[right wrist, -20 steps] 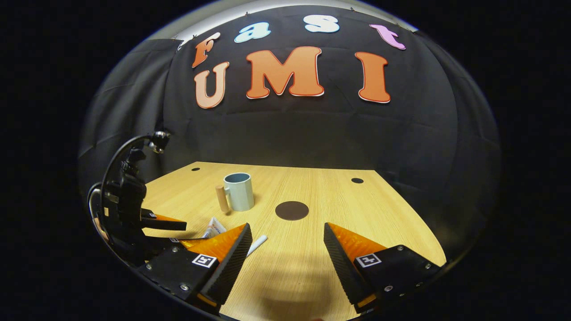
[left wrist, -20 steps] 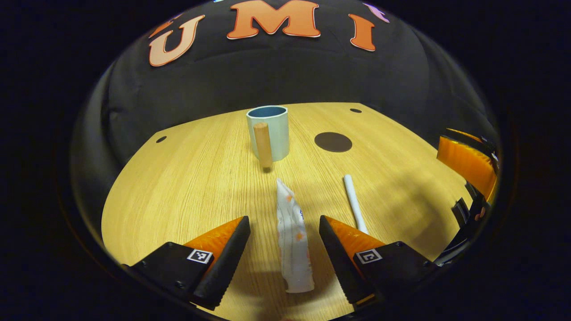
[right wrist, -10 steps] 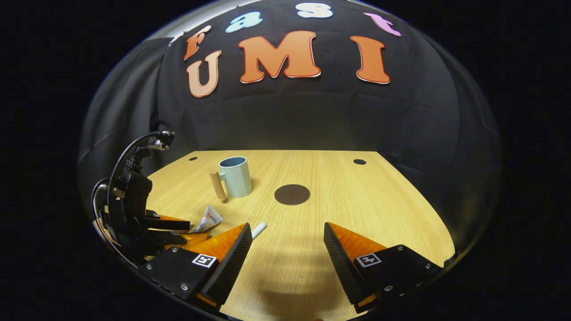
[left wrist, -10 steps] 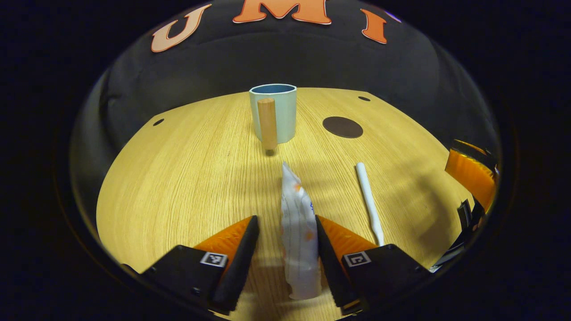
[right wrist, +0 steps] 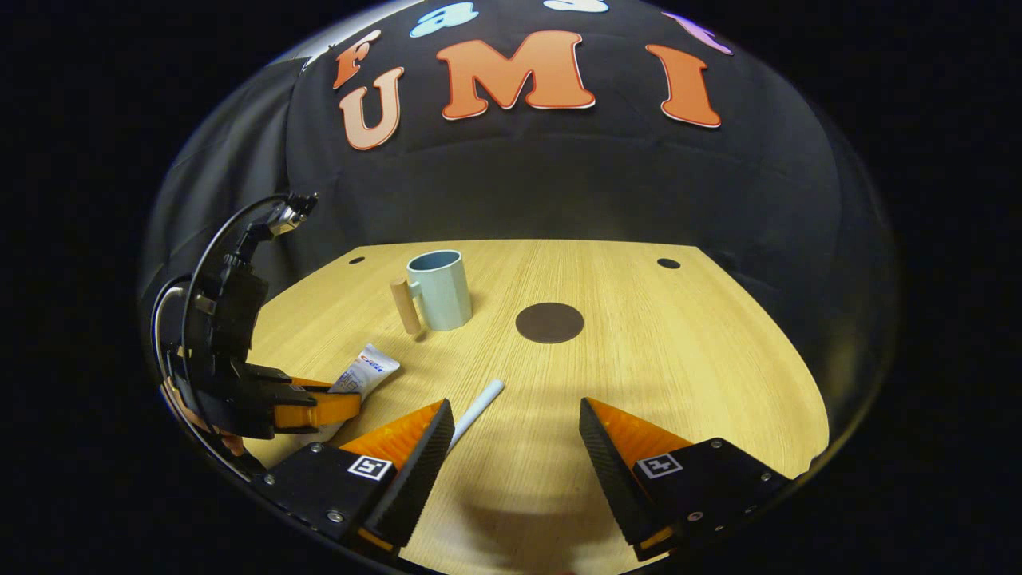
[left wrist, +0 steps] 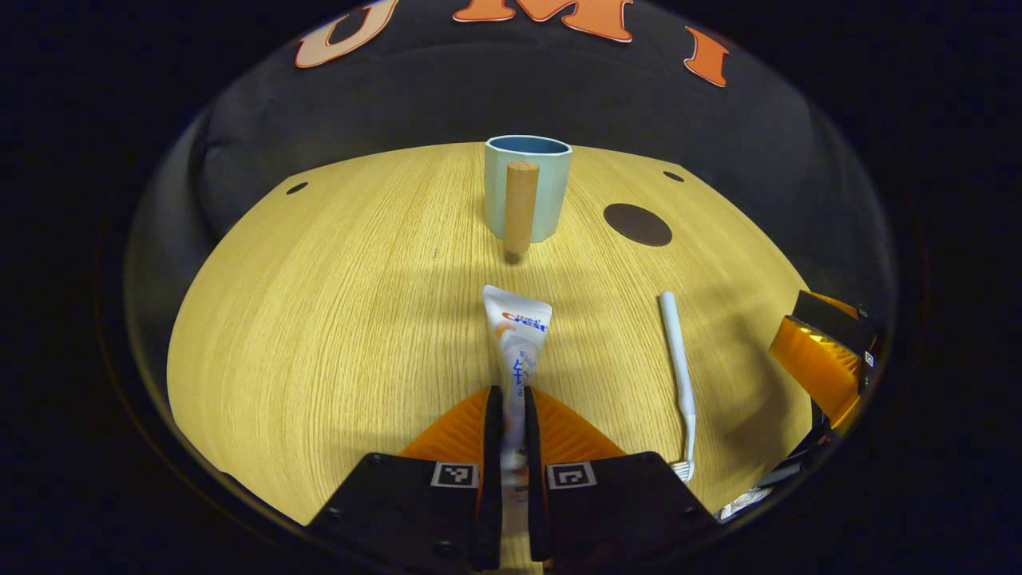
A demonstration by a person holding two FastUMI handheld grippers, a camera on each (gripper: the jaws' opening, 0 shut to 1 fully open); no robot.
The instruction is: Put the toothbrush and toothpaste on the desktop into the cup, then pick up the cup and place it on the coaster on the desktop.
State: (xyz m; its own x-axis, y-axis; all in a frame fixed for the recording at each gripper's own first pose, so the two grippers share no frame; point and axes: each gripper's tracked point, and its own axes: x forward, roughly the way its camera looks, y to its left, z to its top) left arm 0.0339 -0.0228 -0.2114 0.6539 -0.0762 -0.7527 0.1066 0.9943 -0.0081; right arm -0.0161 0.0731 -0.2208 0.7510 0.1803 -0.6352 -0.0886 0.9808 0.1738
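The left tool (left wrist: 511, 447) is clenched on the toothpaste (left wrist: 519, 335), while the right tool (right wrist: 515, 447) hangs released over the bench (right wrist: 679, 359) near the toothbrush (right wrist: 479, 409).

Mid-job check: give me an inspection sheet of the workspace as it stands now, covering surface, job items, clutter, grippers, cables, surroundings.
Surface: wooden desktop, round holes near its back corners.
Toothpaste: clamped between the left gripper's jaws, crimped end pointing toward the cup.
Toothbrush: lying flat on the desktop, untouched, bristles at the near end.
Cup: upright, wooden handle; nothing seen inside it.
Coaster: dark disc, bare, to the cup's right.
Clutter: nothing seen.
Right gripper: jaws wide apart, holding nothing, the toothbrush's handle end just ahead.
Cables: a black cable loops over the left gripper.
Surroundings: black cloth wall behind the desktop.
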